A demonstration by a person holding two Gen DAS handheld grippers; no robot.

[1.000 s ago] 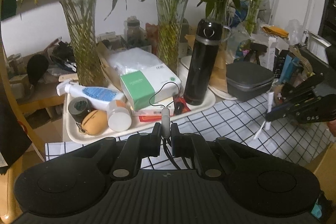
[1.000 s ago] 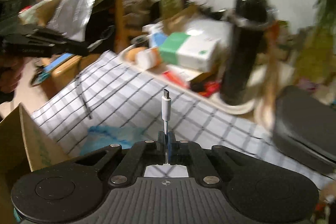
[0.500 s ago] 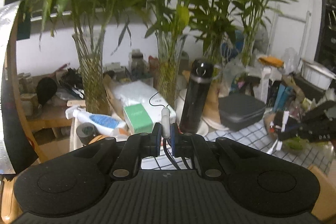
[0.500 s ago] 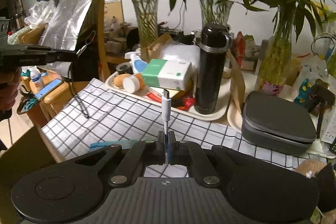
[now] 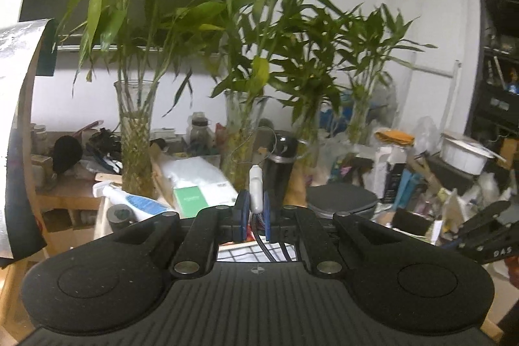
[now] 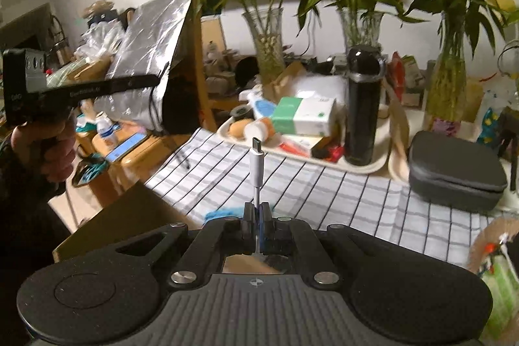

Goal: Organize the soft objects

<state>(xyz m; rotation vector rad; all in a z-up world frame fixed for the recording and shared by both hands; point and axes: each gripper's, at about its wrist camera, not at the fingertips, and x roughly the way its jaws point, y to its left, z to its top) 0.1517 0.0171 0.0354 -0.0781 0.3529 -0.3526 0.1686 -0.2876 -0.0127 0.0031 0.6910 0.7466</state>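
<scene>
While both claws pinch it, cable (image 6: pixel 257 164) plug pointing forward, right claw (image 6: pixel 258 216)

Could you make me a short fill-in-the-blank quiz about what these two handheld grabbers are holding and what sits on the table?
1. The right gripper is shut on a white cable whose plug points ____.
2. The tablecloth has a ____ pattern.
3. The tall flask on the tray is ____ in colour.
4. The left gripper is shut on a ____ connector.

Missing words: up; checked; black; white
</scene>
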